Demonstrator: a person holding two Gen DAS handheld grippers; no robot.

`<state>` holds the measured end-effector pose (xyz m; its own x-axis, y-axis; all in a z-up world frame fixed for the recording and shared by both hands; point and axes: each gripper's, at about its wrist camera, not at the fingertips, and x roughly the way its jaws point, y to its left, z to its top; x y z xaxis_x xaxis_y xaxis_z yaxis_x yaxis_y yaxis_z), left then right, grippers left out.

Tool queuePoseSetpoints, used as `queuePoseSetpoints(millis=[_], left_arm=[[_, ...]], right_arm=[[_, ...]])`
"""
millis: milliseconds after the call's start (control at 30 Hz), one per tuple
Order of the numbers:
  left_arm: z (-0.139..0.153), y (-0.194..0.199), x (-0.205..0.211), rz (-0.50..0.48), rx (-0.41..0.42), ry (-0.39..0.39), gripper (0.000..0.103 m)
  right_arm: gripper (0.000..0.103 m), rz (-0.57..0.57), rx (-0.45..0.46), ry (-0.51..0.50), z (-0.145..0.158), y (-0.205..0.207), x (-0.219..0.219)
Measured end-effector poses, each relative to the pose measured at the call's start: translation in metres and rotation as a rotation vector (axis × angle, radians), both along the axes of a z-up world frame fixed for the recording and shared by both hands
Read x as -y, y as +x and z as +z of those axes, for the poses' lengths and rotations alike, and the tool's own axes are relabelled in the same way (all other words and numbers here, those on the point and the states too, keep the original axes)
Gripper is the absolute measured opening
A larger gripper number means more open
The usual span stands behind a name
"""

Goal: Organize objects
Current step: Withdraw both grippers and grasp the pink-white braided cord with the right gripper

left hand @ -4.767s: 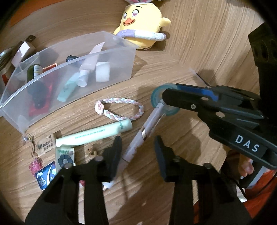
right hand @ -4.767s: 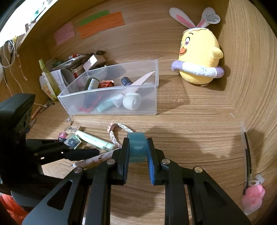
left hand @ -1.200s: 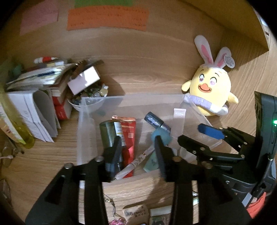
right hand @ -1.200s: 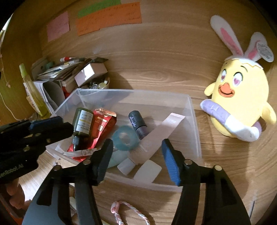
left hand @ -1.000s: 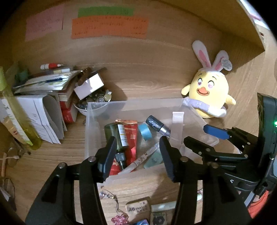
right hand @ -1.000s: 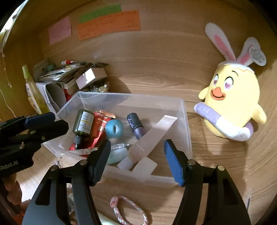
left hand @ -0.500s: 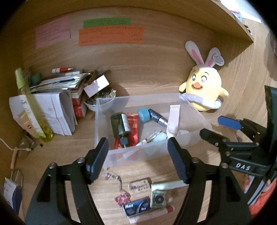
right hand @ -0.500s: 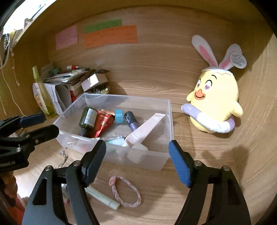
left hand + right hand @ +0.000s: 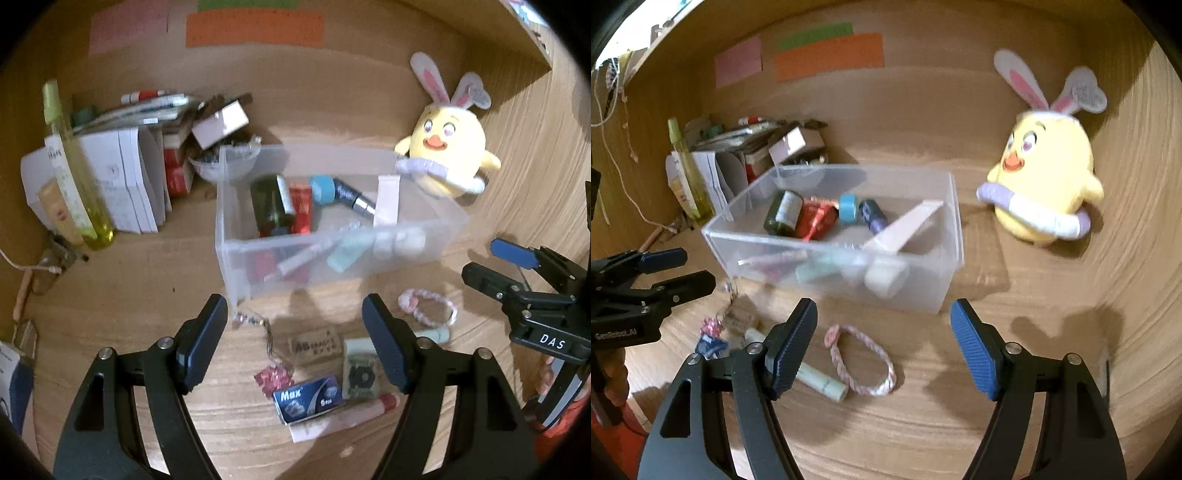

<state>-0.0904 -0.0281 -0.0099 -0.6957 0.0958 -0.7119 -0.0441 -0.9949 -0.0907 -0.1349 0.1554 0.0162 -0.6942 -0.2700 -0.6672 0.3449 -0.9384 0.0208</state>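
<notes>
- Both tongs are gaping with nothing between the jaws. Left tongs and right tongs have both just been opening, so my guess is this is the gap between a drop-off and the next pick.
- The clear bin sits mid-tabletop and holds the sorted stuff: dark bottle, red pack, blue cap, a pale tube leaning on the right wall.
- Loose items lie in front of the bin, near the tongs, probably next in line.
- The mint tube lies flat, long axis running diagonally, capped end toward the braided bracelet just beside it.
- Bracelet is a flat loop, no real direction.
- Blue Max box, eraser and keychain cluster under the left tongs.
</notes>
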Motion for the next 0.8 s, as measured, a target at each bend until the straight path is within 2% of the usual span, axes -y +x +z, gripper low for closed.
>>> queuePoseSetpoints(millis=[233, 400, 500, 800], left_arm=[[-0.021, -0.002, -0.008, -0.058, 0.067, -0.008, 0.074], [-0.032, -0.009, -0.013, -0.081, 0.107, 0.018, 0.067], [-0.037, -0.012, -0.018, -0.099, 0.128, 0.020, 0.059], [-0.044, -0.018, -0.021, -0.107, 0.155, 0.032, 0.058]], right_arm=[[0.072, 0.017, 0.124, 0.016, -0.037, -0.011, 0.004], [0.072, 0.039, 0.181, -0.007, -0.050, -0.017, 0.011], [0.072, 0.059, 0.200, -0.009, -0.054, -0.021, 0.018], [0.071, 0.080, 0.201, 0.039, -0.060, -0.023, 0.032]])
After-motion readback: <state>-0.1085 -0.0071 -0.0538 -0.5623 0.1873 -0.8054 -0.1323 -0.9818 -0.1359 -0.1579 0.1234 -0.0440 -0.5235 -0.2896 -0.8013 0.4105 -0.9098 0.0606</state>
